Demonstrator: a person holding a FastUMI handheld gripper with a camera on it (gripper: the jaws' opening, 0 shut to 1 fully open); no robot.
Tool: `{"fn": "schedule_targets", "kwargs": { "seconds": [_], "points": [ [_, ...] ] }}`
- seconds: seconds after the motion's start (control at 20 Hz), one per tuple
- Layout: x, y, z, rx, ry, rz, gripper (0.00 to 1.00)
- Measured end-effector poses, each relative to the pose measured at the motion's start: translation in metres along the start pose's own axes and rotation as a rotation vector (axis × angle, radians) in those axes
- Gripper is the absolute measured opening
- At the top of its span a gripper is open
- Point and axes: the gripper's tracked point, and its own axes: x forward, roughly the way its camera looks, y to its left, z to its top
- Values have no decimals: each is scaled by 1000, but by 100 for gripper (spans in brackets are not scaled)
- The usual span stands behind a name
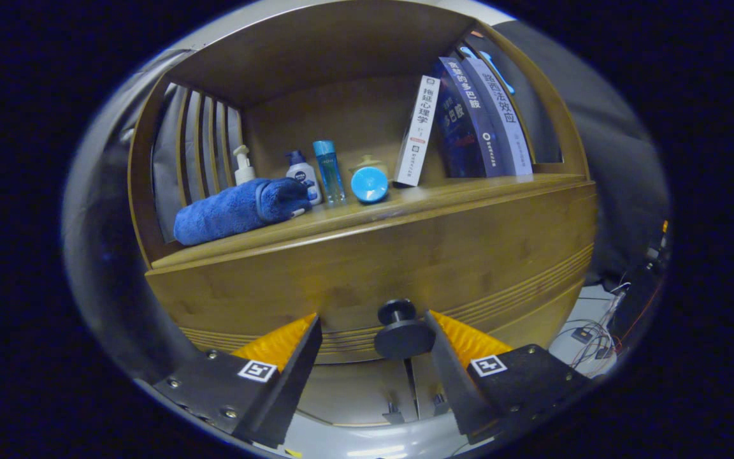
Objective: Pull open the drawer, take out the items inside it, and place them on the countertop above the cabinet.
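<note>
A wooden cabinet's drawer front (pixel 367 268) faces me, and its inside is hidden. A dark round knob (pixel 402 330) sticks out of the drawer's lower middle. My gripper (pixel 373 319) is open, with the knob between the fingers and close against the right finger (pixel 450 344). The left finger (pixel 290 344) stands apart from the knob. Above the drawer runs the wooden countertop (pixel 469 188).
On the countertop lie a rolled blue towel (pixel 239 210), a white pump bottle (pixel 243 166), a white-and-blue pump bottle (pixel 303 177), a slim blue bottle (pixel 329 171), a blue-lidded jar (pixel 369 183) and leaning books (pixel 469 121). Cables (pixel 590 338) trail on the floor at the right.
</note>
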Motion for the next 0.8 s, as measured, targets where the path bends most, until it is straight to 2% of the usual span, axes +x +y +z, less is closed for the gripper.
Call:
{"fn": "schedule_targets", "kwargs": {
  "seconds": [0.4, 0.8],
  "points": [
    [-36, 1, 19, -7, -42, -20, 95],
    [-112, 20, 111, -70, -218, -29, 94]
  ]
}}
